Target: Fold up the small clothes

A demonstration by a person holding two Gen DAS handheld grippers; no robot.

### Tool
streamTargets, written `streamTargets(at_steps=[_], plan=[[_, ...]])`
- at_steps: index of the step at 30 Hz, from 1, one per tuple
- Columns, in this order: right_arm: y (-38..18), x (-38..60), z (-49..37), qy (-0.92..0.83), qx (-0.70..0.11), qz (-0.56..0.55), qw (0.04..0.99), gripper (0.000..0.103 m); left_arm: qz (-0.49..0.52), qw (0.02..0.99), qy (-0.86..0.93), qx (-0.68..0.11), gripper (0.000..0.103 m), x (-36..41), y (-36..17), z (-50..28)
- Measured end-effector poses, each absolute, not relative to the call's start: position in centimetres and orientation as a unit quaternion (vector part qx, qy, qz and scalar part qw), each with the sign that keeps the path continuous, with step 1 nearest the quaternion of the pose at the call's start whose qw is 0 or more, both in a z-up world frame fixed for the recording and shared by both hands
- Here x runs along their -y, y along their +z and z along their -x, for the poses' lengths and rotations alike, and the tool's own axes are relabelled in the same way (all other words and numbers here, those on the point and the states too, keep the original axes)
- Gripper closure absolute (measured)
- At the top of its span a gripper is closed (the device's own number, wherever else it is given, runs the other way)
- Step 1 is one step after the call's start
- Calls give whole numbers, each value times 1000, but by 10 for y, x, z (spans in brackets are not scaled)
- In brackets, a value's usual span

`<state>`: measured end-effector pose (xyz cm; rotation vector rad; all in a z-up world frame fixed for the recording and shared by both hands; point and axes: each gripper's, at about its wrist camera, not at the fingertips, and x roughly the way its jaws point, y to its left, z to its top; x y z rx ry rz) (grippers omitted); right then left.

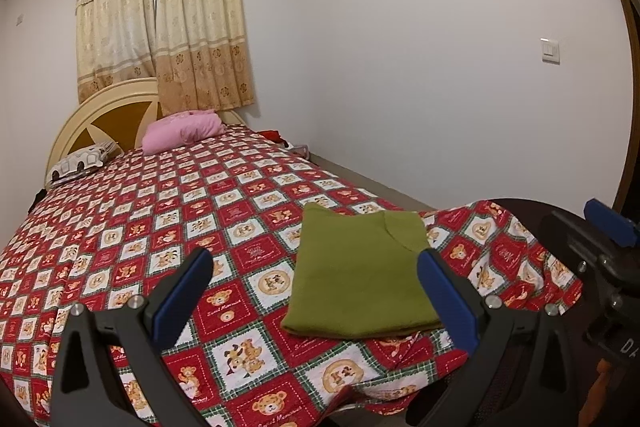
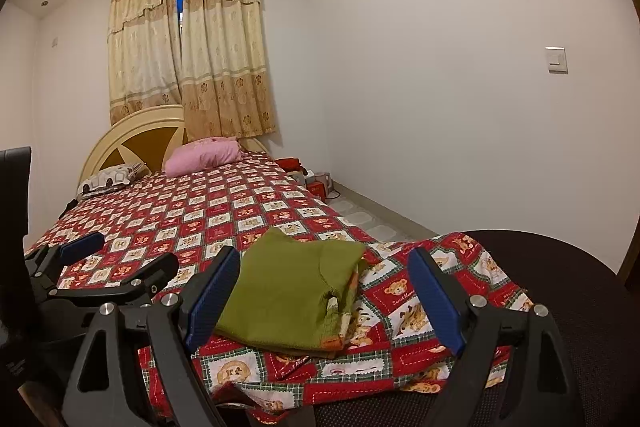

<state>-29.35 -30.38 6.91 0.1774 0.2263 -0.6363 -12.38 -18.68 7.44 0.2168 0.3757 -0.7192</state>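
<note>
A small olive-green garment (image 1: 360, 275) lies folded into a flat rectangle on the red teddy-bear bedspread (image 1: 160, 227) near the bed's near right corner. It also shows in the right wrist view (image 2: 292, 287), with a striped edge peeking out at its right side. My left gripper (image 1: 316, 291) is open and empty, held above the bed just short of the garment. My right gripper (image 2: 324, 291) is open and empty too, above the garment's near edge. The left gripper also shows at the left of the right wrist view (image 2: 120, 259).
A pink pillow (image 1: 182, 131) and a patterned pillow (image 1: 80, 161) lie at the headboard. A dark chair (image 2: 560, 307) stands at the bed's near right corner. White wall and tiled floor run along the right. Small red items (image 2: 316, 183) sit on the floor.
</note>
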Motion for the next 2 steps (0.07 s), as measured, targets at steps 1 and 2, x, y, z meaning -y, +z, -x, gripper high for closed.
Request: streamTargets(at_steps=[1, 2], plan=[[70, 304, 293, -312, -111, -86, 940, 17, -106, 913, -348, -185, 0, 187, 75, 124], [70, 304, 293, -313, -110, -86, 940, 17, -107, 913, -346, -188, 0, 187, 74, 123]])
